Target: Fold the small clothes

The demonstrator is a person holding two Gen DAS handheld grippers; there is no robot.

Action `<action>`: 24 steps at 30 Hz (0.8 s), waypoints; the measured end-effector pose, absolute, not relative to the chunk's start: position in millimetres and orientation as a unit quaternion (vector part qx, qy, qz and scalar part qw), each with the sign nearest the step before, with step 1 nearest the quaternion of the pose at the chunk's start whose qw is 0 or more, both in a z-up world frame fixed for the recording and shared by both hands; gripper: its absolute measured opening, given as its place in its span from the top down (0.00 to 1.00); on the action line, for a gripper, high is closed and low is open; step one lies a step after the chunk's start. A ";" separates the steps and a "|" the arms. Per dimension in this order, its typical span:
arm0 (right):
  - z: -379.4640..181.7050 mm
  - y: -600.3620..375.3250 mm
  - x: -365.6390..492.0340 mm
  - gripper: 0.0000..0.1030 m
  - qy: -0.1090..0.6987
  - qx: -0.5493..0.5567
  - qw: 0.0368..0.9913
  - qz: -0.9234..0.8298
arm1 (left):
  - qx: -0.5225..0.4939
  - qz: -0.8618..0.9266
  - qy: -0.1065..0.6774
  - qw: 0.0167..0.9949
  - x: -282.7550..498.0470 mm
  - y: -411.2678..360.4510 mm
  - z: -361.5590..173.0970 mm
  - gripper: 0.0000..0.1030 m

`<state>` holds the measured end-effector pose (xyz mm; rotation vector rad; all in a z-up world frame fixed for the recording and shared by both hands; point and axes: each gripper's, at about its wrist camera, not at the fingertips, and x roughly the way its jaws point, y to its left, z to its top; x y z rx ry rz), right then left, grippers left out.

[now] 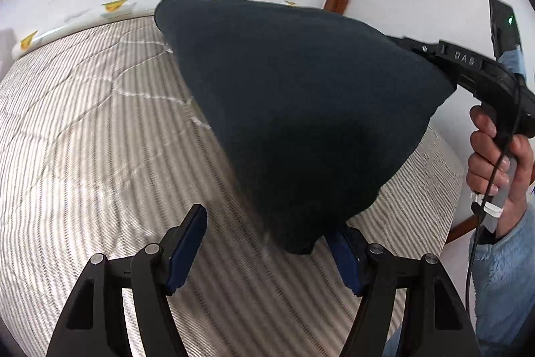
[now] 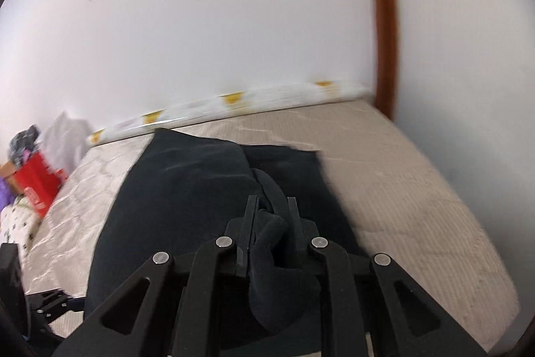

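Note:
A dark navy garment [image 1: 301, 109] hangs lifted above the striped mattress [image 1: 83, 139]. My right gripper [image 2: 271, 206] is shut on a bunched edge of the garment [image 2: 187, 189]; in the left wrist view it shows at the right, gripping the cloth's upper right corner [image 1: 431, 51]. My left gripper [image 1: 267, 223] is open, its blue pads wide apart. The cloth's lower tip hangs over its right finger [image 1: 347, 260] and hides that fingertip. I cannot tell whether the cloth touches the pad.
A rolled white pad with yellow marks [image 2: 234, 102] lies along the wall at the mattress's far edge. A red box and piled clothes [image 2: 36, 183] sit at the left end. A brown wooden post [image 2: 384, 22] stands at the far right corner.

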<state>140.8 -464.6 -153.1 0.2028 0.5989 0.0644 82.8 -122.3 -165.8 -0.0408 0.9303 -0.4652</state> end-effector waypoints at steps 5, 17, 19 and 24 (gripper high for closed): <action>-185.7 -514.0 139.9 0.87 0.321 0.134 0.938 0.008 | -0.008 -0.233 0.438 0.868 83.5 -145.7 -162.6 0.34; -218.2 -525.4 128.6 0.70 0.350 0.148 0.925 0.005 | 0.011 -0.219 0.433 0.874 91.3 -174.4 -153.7 0.55; -218.1 -529.9 123.4 0.61 0.354 0.154 0.922 0.001 | 0.013 -0.215 0.431 0.876 98.8 -170.0 -162.9 0.57; -231.2 -537.4 120.4 0.31 0.394 0.192 0.899 0.007 | 0.022 -0.207 0.424 0.881 97.1 -172.2 -162.1 0.66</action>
